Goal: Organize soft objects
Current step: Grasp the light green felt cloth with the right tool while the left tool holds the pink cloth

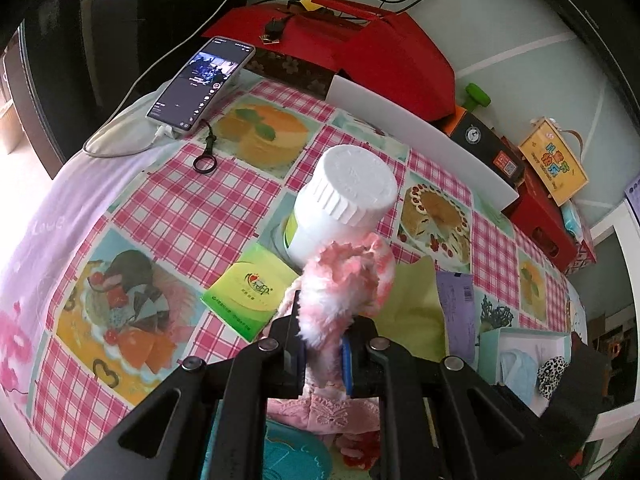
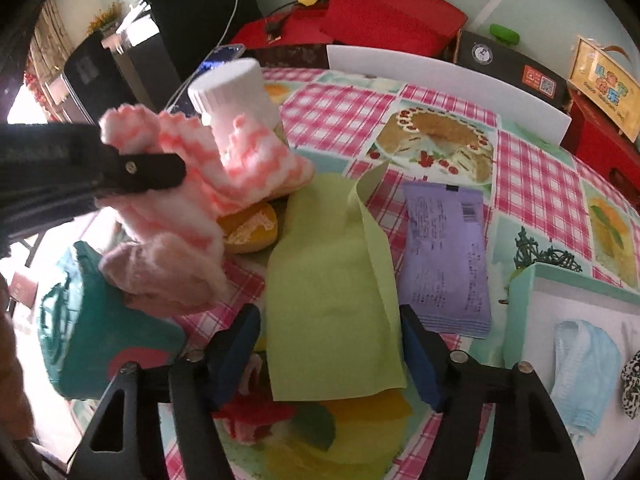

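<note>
Gripping a fluffy pink-and-white sock (image 1: 340, 280), the left hand-held gripper (image 1: 322, 354) is clamped on it above the checked worktop (image 1: 192, 204). Right hand-held gripper (image 2: 328, 354) stands open, jaws either side of a green cloth (image 2: 332, 304) without pressing it. Only the left view shows the phone (image 1: 200, 84) and green tissue pack (image 1: 244, 292); its writing is unreadable. Right view alone shows the box's (image 2: 520, 292) blue cloth (image 2: 588, 364).

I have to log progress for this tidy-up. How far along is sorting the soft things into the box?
Done: a light blue cloth and a leopard-print piece lie in the box. In hand: the left gripper clamps a fluffy pink-and-white sock; the right gripper stands open around the green cloth. Left: both items, plus pink lace fabric.
</note>
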The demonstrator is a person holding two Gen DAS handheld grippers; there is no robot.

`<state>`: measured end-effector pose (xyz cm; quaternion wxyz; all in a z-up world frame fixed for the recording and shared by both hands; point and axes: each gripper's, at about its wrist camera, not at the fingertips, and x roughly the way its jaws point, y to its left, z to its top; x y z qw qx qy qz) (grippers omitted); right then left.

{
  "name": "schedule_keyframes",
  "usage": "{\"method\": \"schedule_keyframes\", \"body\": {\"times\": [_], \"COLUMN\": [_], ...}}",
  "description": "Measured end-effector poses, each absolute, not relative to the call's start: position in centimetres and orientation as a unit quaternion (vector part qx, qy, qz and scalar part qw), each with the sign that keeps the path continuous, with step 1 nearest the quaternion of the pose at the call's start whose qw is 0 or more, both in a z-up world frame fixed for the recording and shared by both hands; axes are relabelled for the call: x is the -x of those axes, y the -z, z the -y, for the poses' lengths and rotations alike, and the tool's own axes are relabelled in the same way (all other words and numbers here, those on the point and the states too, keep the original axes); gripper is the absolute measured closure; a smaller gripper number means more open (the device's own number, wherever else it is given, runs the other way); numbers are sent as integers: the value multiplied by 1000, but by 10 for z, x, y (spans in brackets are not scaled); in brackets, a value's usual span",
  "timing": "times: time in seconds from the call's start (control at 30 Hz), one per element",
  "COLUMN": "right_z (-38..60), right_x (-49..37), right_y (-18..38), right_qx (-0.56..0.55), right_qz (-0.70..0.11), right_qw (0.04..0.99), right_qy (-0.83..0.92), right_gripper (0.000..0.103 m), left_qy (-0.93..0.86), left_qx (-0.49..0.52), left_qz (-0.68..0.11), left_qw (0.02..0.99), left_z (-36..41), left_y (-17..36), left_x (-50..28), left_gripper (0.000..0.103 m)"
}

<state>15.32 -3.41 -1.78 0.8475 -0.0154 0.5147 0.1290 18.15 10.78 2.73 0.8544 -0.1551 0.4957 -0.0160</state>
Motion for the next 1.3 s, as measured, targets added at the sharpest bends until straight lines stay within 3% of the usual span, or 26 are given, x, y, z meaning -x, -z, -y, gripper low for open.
{"method": "schedule_keyframes", "body": {"times": [0.23, 0.43, 1.0, 1.1, 1.3], "right_z": [37, 44, 46, 47, 46], "right_x": [-154, -155, -153, -153, -152], "right_y": [19, 13, 9, 8, 5], "right_qx": [9, -15, 1, 2, 1], "right_qz": [-509, -502, -502, -501, -498], "right_qw": [851, 855, 855, 856, 857], "right_qy": [-126, -128, -131, -128, -132], "right_gripper": [50, 51, 47, 39, 39], "left_qy": [15, 17, 20, 20, 21], "left_qx": [154, 152, 150, 149, 149], "left_qz": [-499, -499, -502, -502, -502], "left_qw": [853, 853, 852, 852, 852], "left_z": [-107, -106, -105, -105, -105], "left_y": [-26, -26, -24, -25, -25], "left_x": [-183, -183, -183, -183, -184], "left_gripper": [89, 89, 89, 89, 89]}}
